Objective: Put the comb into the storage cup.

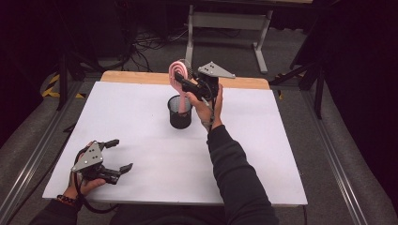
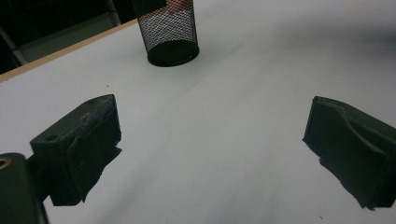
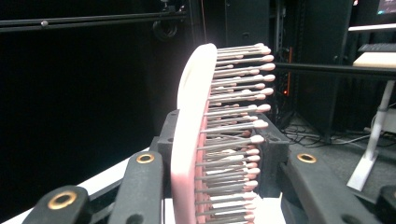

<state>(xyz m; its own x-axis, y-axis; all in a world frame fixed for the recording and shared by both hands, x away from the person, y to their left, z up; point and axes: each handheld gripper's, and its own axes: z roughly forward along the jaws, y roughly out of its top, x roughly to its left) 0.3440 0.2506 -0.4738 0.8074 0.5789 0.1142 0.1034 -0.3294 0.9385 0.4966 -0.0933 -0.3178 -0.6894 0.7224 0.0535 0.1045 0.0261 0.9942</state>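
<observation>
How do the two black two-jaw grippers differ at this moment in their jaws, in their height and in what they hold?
The left gripper has its jaws wide apart with nothing between them; the right gripper is shut on the pink hairbrush. The left gripper sits low near the white table; the right gripper is raised above the black mesh cup, into which the brush handle reaches. Both are black and hand-held.

This looks like a lab or recording studio rather than a home. A flat white board (image 1: 155, 154) lies on a pale wooden tabletop (image 1: 141, 77) set on grey carpet (image 1: 291, 51), ringed by black curtains (image 1: 361, 93), with loose black cables (image 1: 145, 44) and yellow-black hazard tape (image 1: 50, 86) on the floor. Behind stand a grey metal-legged workbench (image 1: 225, 21) and dark metal stands (image 1: 309, 70).
</observation>
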